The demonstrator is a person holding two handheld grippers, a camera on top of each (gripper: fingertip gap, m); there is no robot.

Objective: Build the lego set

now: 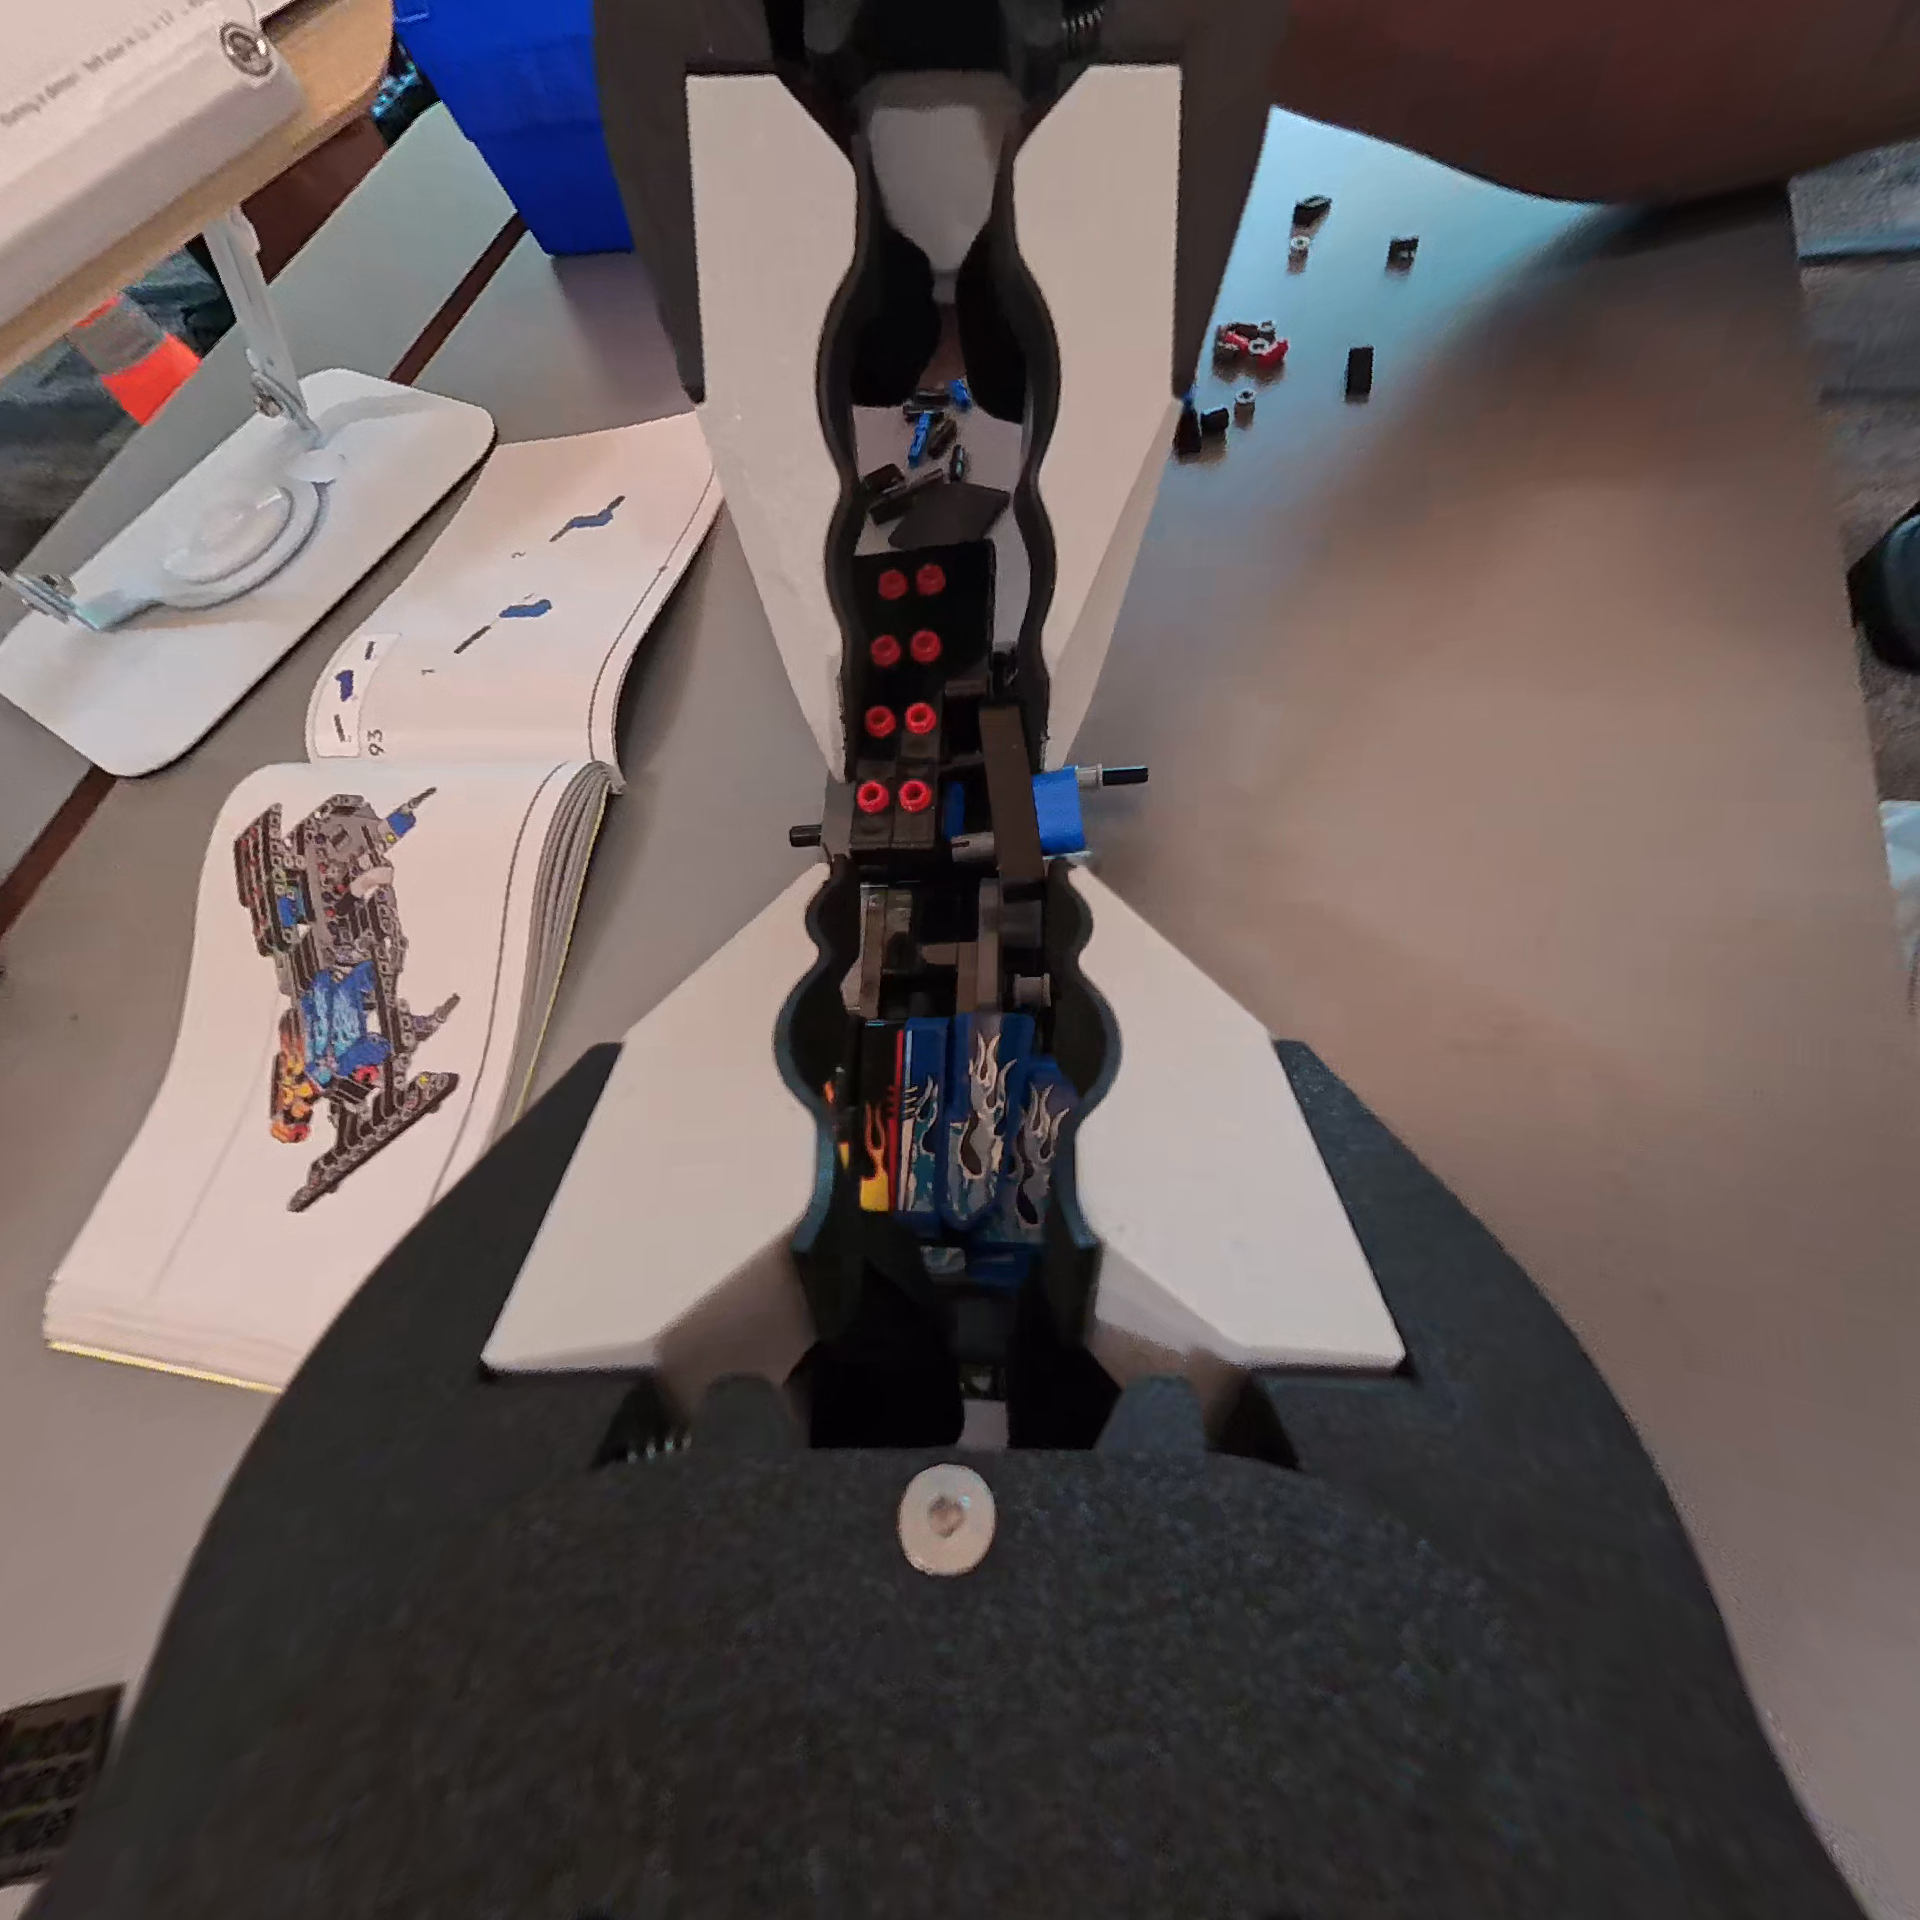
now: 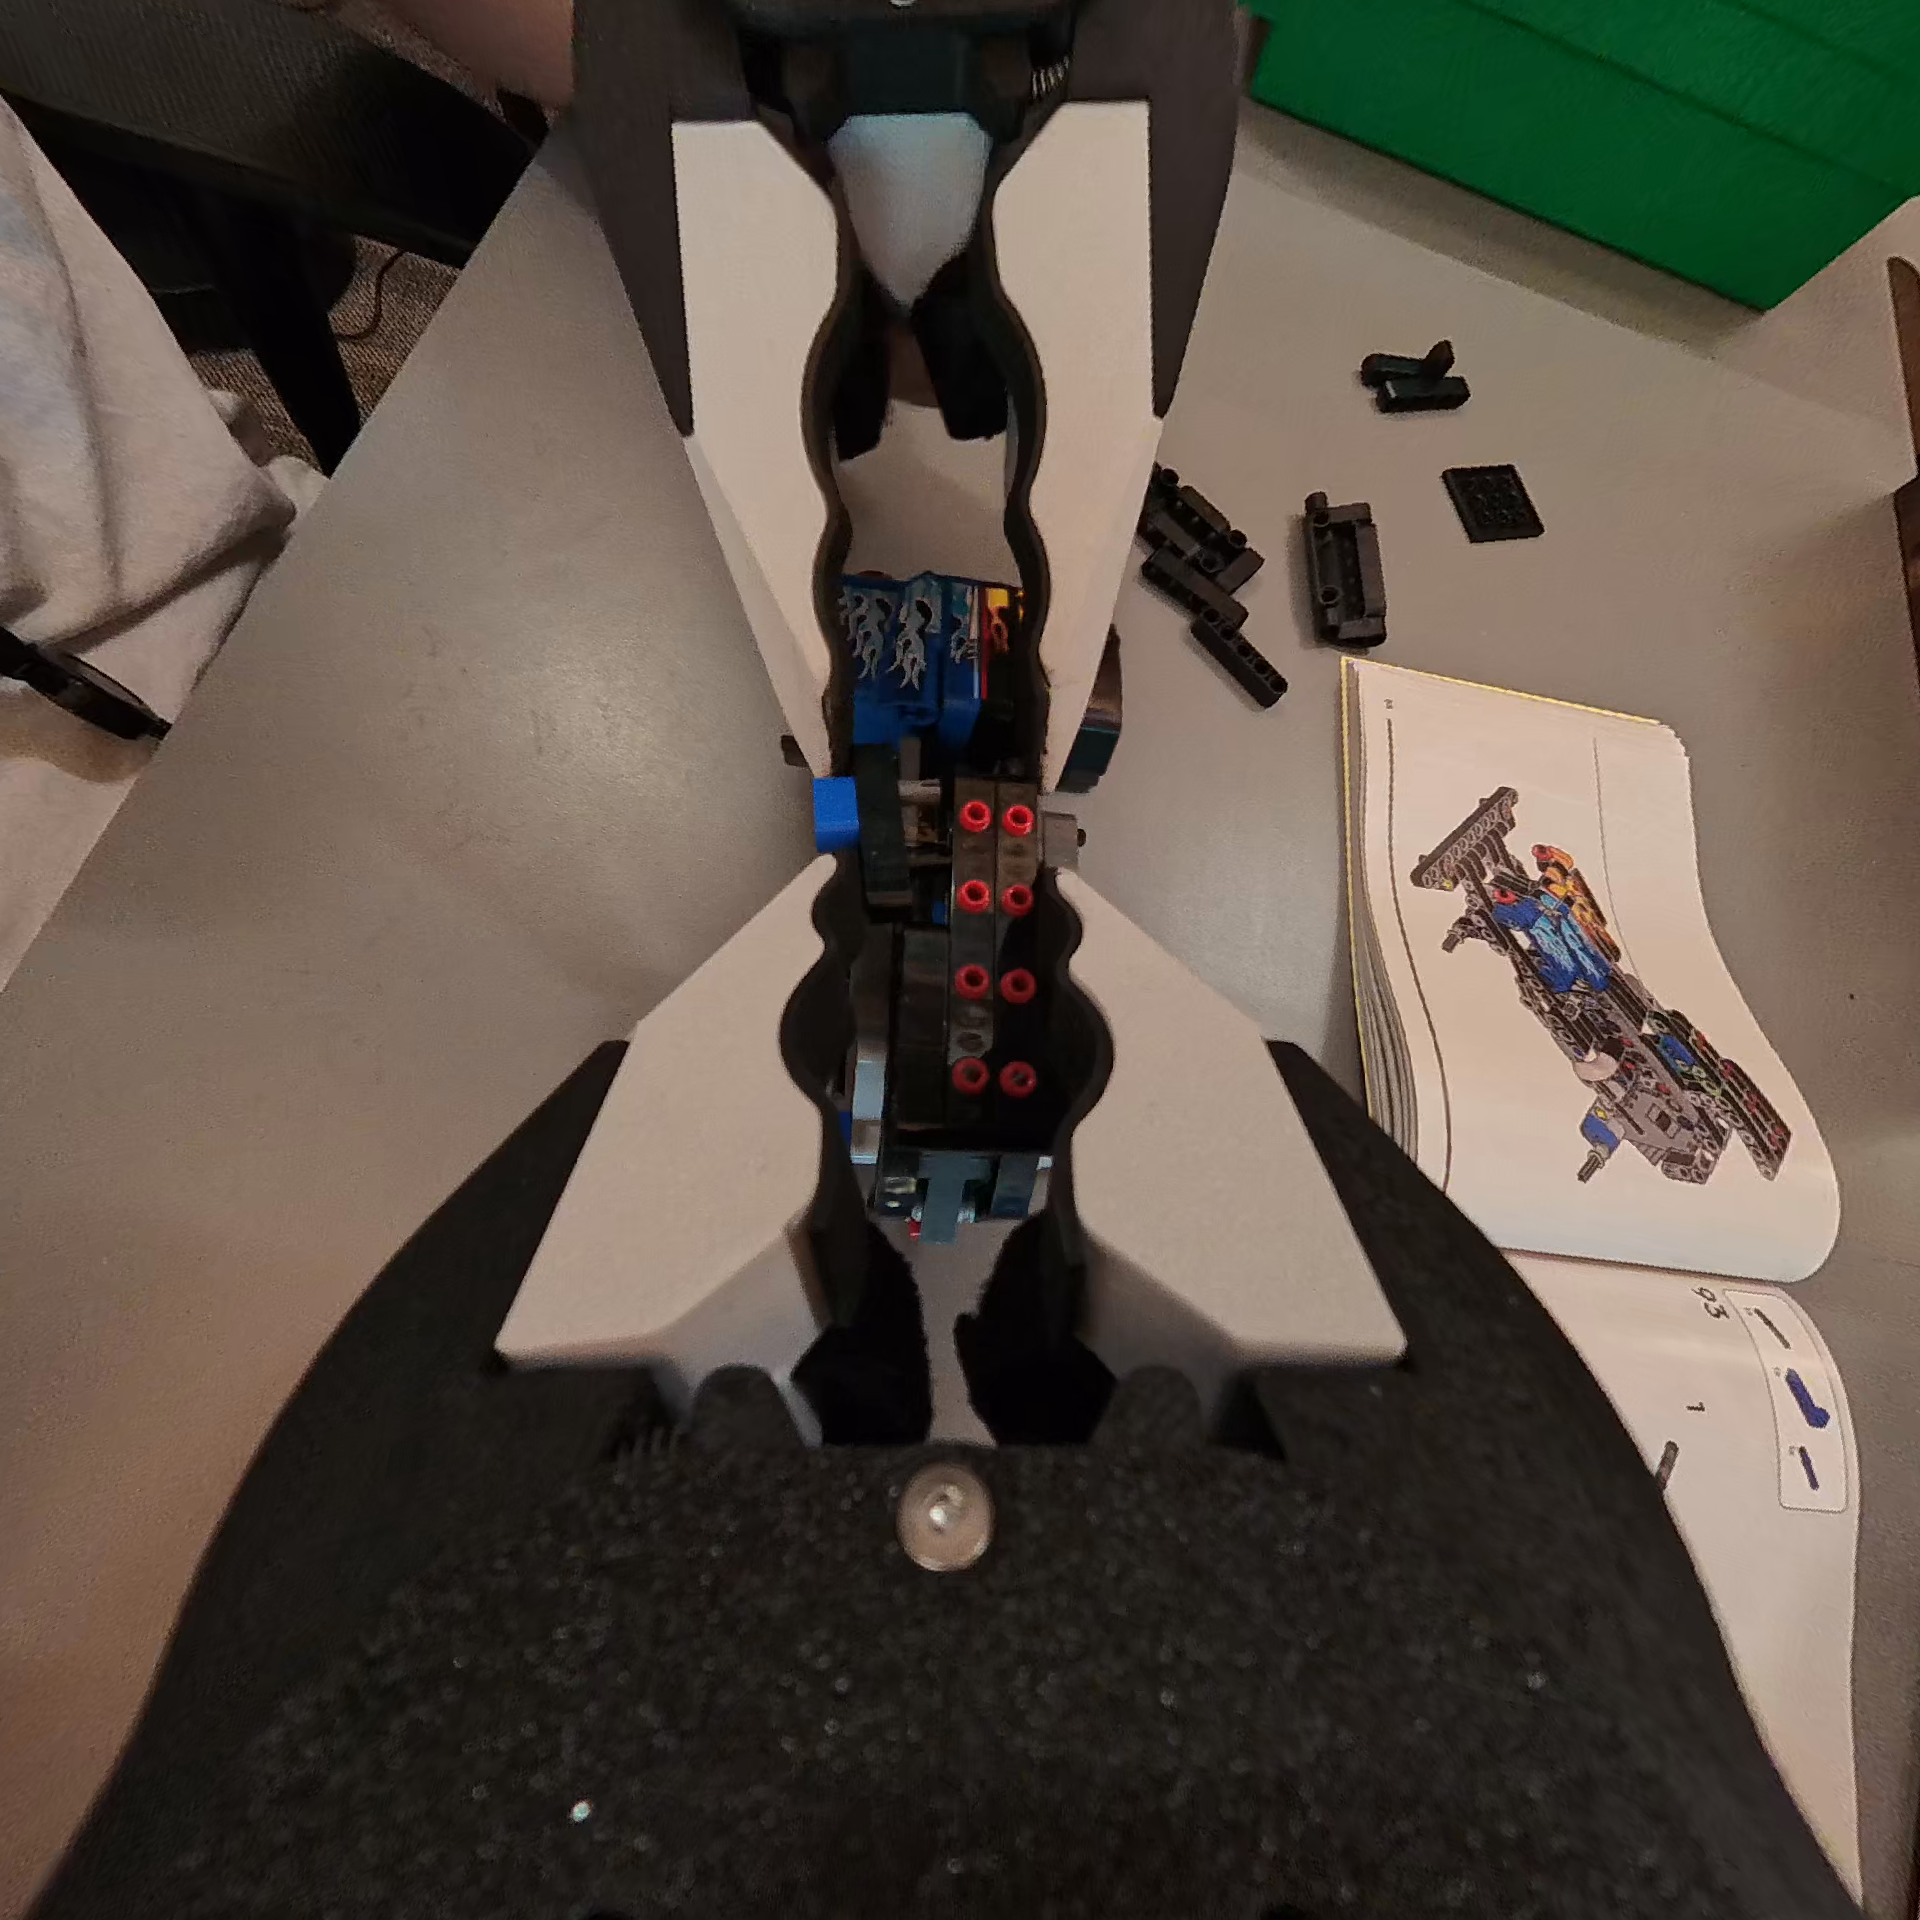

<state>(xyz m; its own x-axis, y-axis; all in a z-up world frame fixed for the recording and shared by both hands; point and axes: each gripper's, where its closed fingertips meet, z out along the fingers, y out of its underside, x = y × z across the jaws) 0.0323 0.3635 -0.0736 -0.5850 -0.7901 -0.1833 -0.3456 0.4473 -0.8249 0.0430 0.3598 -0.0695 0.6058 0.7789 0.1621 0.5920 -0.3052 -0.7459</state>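
The lego model (image 1: pixel 935 831) sits at the centre of both wrist views, held from its two ends by tools that face each other tip to tip. The left tool (image 1: pixel 940 894) comes in from 6 o'clock in its own view and is clamped on the end of the model covered in blue panels with white flame prints, with a strip of orange and yellow flames beside them. The right tool (image 2: pixel 940 914) comes in from 6 o'clock in its own view and is clamped on the opposite end, where a black beam carries two rows of red pins. In each view the other tool reaches down from 12 o'clock, so the four white fingers form an hourglass around the model. A blue block with a thin black axle sticks out sideways at the waist of the hourglass, toward 3 o'clock in the left view and 9 o'clock in the right.

The grey bench (image 2: pixel 416 779) lies beneath. An open instruction booklet (image 1: pixel 343 987) rests at 9 o'clock in the left view and at 3 o'clock in the right, showing a printed drawing of the vehicle. Loose black beams (image 2: pixel 1205 582) and a small black plate (image 2: pixel 1492 503) lie at 2 o'clock in the right view, below a green bin (image 2: pixel 1662 135). In the left view, small black and red loose parts (image 1: pixel 1252 348) are scattered at 1 o'clock, a blue bin (image 1: pixel 520 114) stands at 11 o'clock, and a white stand (image 1: pixel 239 561) sits at 10 o'clock.
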